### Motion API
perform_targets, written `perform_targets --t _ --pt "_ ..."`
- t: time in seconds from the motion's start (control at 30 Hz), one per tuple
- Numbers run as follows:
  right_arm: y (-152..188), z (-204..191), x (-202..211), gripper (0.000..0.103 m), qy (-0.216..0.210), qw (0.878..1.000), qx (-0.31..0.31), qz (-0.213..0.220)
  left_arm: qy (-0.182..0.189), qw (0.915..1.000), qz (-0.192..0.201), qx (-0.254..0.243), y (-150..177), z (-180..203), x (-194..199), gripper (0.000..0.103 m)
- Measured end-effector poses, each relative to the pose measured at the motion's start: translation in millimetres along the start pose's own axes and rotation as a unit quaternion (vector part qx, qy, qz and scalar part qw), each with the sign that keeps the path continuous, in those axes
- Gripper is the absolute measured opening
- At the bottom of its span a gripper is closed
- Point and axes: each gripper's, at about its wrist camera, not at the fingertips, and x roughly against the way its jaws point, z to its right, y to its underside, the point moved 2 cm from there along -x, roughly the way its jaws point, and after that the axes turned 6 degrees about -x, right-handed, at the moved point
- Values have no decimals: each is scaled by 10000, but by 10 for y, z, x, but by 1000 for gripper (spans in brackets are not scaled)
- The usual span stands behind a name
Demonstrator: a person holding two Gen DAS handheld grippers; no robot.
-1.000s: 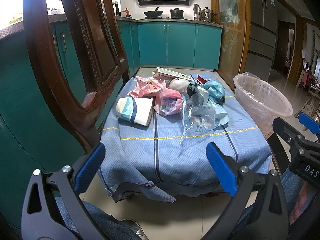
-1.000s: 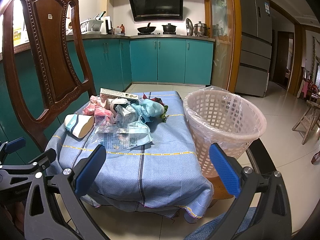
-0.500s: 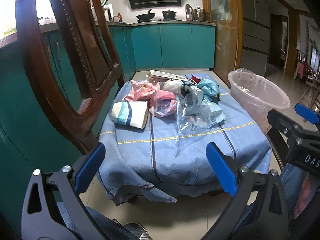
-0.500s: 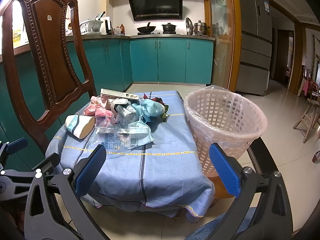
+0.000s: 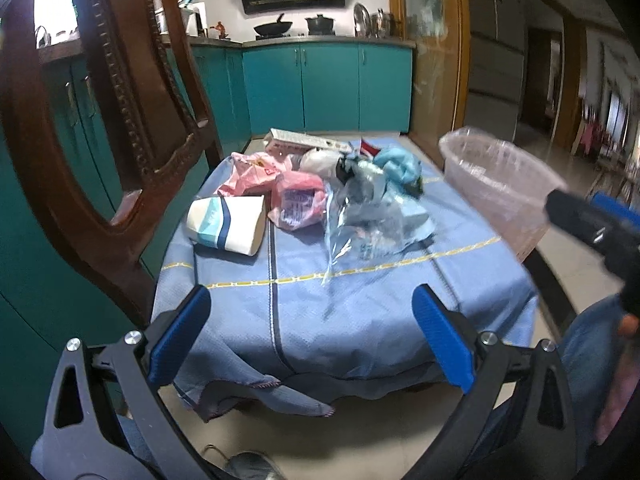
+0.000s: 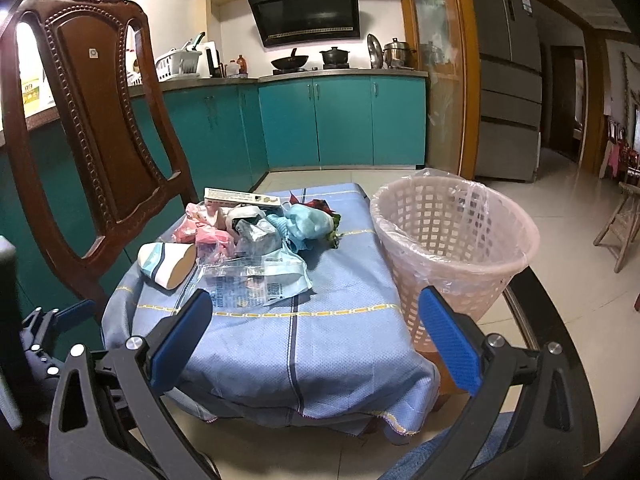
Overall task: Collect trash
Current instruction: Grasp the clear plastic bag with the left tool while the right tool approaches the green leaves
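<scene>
a small table (image 6: 556, 320) is draped with a blue cloth (image 6: 328, 340); a heap of trash (image 6: 248, 240) is piled on it, beside a lined basket (image 6: 452, 240)

A carved wooden chair (image 6: 100, 132) stands at the left of the table (image 6: 560, 320), whose top is draped with a blue checked cloth (image 6: 328, 328). Teal cabinets (image 6: 340, 120) line the far wall, with a wok (image 6: 290, 62) and a dark pot (image 6: 335, 56) on the stove (under a black range hood (image 6: 308, 12)). A grey refrigerator (image 6: 508, 76) stands far right, and a wooden stool (image 6: 622, 224) sits at the right edge.
</scene>
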Motion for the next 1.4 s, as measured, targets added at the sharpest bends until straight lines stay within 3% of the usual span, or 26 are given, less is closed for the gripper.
perform_targets --t 0.1,0.27,0.5,0.6,0.7,0.77,0.83,0.9,0.93,1.03,1.2,1.27,1.4 --pt "-13 66 -38 100 -62 9999 -139 -46 97 9998 -116 131 -52 2 -136 100" --pt "-36 112 -111 100 -154 9995 -238 -135 571 9965 -459 395 -151 -24 -383 100" --pt "-59 110 -239 100 -199 9993 -173 -270 387 9948 -834 443 -342 -61 -764 98" --pt "-83 117 -304 100 -258 9988 -211 -355 582 9917 -1039 490 -429 -68 -968 96" --pt "-103 105 -346 100 -295 9985 -205 -412 786 9884 -1205 483 -489 -22 -1115 86" --pt "-120 89 -379 100 -281 9985 -141 -444 847 9859 -1394 378 -481 21 -1231 73" --pt "-148 68 -427 100 -261 9984 -56 -500 944 9809 -1650 413 -441 27 -1327 36" --pt "-201 51 -486 100 -182 9985 76 -502 1059 9770 -1788 477 -407 36 -1341 25" --pt "-232 44 -509 100 -156 9986 127 -494 1068 9777 -1749 456 -407 41 -1312 14" --pt "-378 62 -598 100 -79 9989 220 -409 1377 9778 -1530 395 -450 49 -1125 12" --pt "-680 132 -815 100 -23 9994 196 -284 1485 9843 -858 407 -529 -86 -774 7" --pt "-776 198 -927 100 37 9995 118 -289 1370 9874 -538 587 -594 -244 -647 6" --pt "-971 249 -1116 100 184 9995 132 -205 662 9935 170 909 -733 -639 -398 5"
